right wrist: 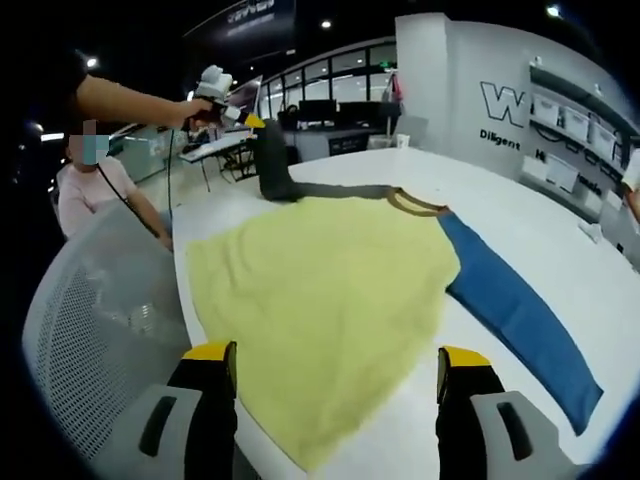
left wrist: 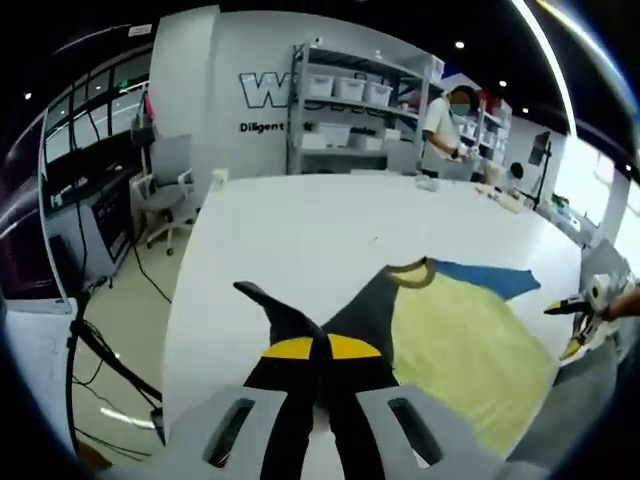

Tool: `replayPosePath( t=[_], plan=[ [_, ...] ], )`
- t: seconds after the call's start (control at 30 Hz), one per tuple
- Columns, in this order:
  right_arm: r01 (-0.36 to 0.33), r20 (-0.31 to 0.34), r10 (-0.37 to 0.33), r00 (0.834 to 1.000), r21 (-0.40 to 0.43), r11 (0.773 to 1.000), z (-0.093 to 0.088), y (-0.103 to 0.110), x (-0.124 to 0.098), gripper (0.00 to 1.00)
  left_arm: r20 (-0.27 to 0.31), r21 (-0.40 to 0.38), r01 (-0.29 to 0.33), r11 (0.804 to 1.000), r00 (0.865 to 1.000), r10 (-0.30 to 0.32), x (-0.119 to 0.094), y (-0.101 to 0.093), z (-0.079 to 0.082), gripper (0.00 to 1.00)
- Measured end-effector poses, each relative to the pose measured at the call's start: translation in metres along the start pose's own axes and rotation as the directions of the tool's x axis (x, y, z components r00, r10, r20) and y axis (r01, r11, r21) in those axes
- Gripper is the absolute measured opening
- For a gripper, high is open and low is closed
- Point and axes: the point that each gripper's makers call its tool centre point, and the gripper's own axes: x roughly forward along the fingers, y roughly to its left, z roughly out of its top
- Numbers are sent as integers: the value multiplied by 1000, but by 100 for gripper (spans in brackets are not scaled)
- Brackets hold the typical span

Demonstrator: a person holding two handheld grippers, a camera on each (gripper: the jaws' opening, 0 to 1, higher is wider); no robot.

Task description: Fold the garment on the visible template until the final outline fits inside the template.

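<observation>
Left gripper (left wrist: 318,352) pinches the garment's (right wrist: 320,300) grey sleeve, apparently lifted off the white table (left wrist: 300,230). Right gripper (right wrist: 338,372) gapes over the garment's near hem; bare table beyond its blue sleeve.

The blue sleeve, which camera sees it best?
The right gripper view: the blue sleeve stretches out whole across the white table. The left gripper view shows just a small, far-off piece of it.

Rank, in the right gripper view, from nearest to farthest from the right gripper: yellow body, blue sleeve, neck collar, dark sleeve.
From the right gripper:
1. yellow body, between the jaws.
2. blue sleeve, right.
3. neck collar, far centre.
4. dark sleeve, farthest, lifted by the left gripper.
</observation>
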Motion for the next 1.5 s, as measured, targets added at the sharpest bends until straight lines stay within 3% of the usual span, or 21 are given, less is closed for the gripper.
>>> replayPosePath(
  t=[0.27,0.63,0.93,1.5],
  plan=[
    [7,1,-7,1000,8,1000,-4,-2,-4,80,52,22,35,999,998,-36,1,-19,29,0],
    [12,4,-12,1000,19,1000,-8,1,-6,80,150,43,62,997,986,-68,0,-27,76,0],
    [19,-1,-19,1000,19,1000,-10,1,-9,80,195,59,87,994,976,-97,2,-38,99,0],
    [30,7,-30,1000,30,999,-10,0,-11,81,249,135,152,979,951,-182,1,-79,137,0]
  ],
)
